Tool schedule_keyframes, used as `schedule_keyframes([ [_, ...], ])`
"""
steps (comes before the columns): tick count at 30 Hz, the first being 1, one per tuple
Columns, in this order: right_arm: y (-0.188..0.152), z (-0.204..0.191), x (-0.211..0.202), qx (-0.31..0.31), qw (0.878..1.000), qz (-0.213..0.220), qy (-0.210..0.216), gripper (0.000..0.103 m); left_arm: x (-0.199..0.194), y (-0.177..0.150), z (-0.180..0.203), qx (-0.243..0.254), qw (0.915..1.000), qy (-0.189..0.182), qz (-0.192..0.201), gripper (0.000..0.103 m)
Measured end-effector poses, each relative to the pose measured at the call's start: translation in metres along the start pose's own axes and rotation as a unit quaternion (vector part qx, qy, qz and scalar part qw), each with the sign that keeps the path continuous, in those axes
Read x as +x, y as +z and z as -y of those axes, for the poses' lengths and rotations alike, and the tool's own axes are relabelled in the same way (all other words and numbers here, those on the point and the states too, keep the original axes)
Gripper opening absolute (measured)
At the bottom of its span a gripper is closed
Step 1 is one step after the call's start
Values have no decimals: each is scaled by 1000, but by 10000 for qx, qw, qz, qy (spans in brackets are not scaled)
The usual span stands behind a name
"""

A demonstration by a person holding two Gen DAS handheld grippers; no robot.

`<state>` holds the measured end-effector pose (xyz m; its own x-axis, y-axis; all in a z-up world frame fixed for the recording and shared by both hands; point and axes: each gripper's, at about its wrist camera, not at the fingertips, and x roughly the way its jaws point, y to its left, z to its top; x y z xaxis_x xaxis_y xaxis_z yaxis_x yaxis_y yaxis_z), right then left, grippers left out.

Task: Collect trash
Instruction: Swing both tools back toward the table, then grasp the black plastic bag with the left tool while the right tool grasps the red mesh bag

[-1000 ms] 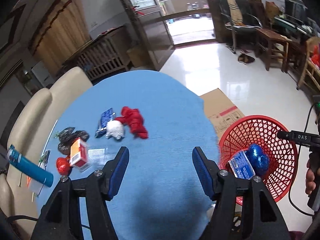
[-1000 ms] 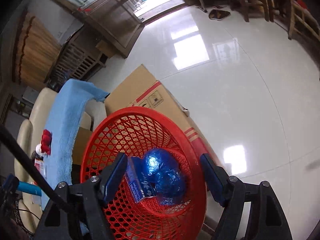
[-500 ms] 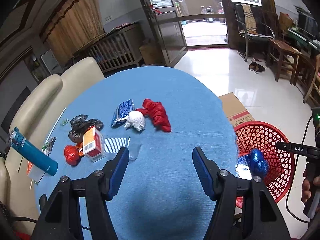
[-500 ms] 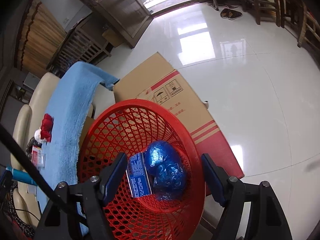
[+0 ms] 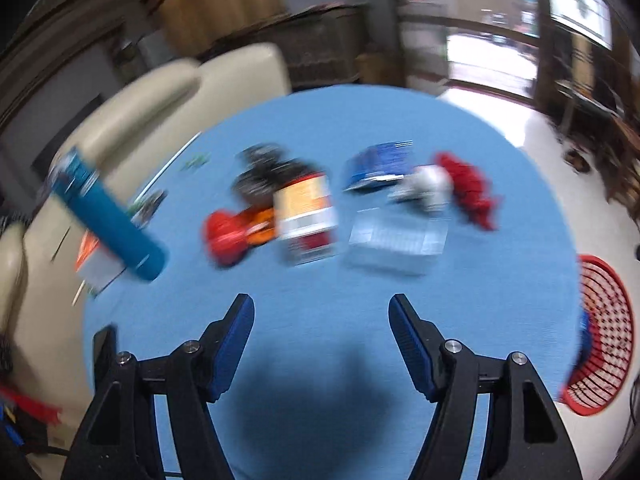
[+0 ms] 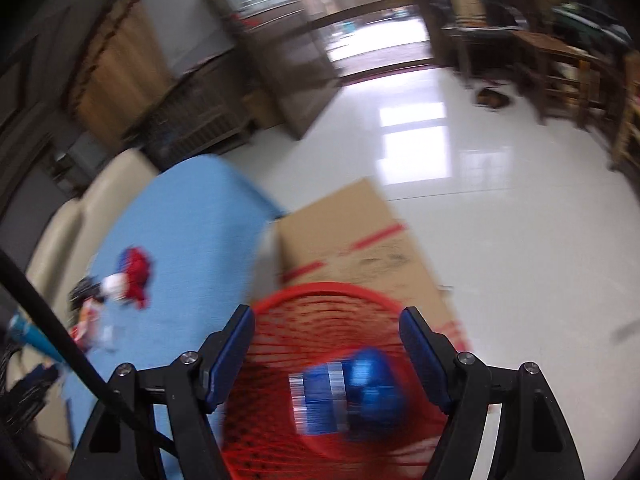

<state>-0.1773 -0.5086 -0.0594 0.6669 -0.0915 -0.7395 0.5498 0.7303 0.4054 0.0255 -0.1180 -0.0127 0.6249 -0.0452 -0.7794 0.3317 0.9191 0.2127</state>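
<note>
- The left gripper (image 5: 321, 344) is seen over the blue-covered worktop (image 5: 500, 300); its jaws stand wide and are opening, with nothing between them.
- Bare blue cloth lies directly ahead of the left jaws, an open strip reaching up to the row of trash.
- Beyond the left jaws the trash is spread across the worktop: a red wrapper (image 5: 228, 232) and an orange-and-white carton (image 5: 306, 216) ahead to the left, a clear plastic sheet (image 5: 396, 240) ahead to the right, a blue packet (image 5: 378, 166) and a red crumpled piece (image 5: 472, 188) farther off. All are blurred.
- A teal bottle (image 5: 110, 216) lies at the worktop's left edge, far left of the jaws.
- The red mesh basket (image 5: 604, 344) stands on the floor past the worktop's right edge.
- The right gripper (image 6: 327, 356) is held above that basket, jaws wide and empty; blue trash (image 6: 348, 396) lies in the basket beneath them.
- A cardboard box (image 6: 360, 236) sits just beyond the basket's far rim, with open shiny floor (image 6: 500, 240) to its right.
</note>
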Motion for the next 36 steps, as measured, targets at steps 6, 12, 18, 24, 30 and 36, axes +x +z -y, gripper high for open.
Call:
schedule_keyframes([
  [6, 0, -108, 43, -853, 9904, -517, 952, 77, 31, 6, -69, -521, 9976, 372, -257, 71],
  [12, -2, -197, 84, -1541, 9761, -793, 1308, 73, 55, 36, -102, -790, 9963, 20, -343, 71],
  [18, 26, -225, 120, -1521, 9792, -680, 1158, 71, 87, 94, -103, -625, 9969, -428, -225, 72],
  [24, 53, -226, 168, -1311, 9825, -968, 898, 66, 155, 151, -90, -725, 9916, -866, -625, 73],
  [30, 58, -230, 211, -1196, 9798, -1347, 872, 60, 199, 157, -71, -866, 9835, -1170, -1077, 59],
  [36, 51, -245, 222, -1322, 9756, -1464, 961, 38, 196, 141, -62, -765, 9809, -1361, -1162, 27],
])
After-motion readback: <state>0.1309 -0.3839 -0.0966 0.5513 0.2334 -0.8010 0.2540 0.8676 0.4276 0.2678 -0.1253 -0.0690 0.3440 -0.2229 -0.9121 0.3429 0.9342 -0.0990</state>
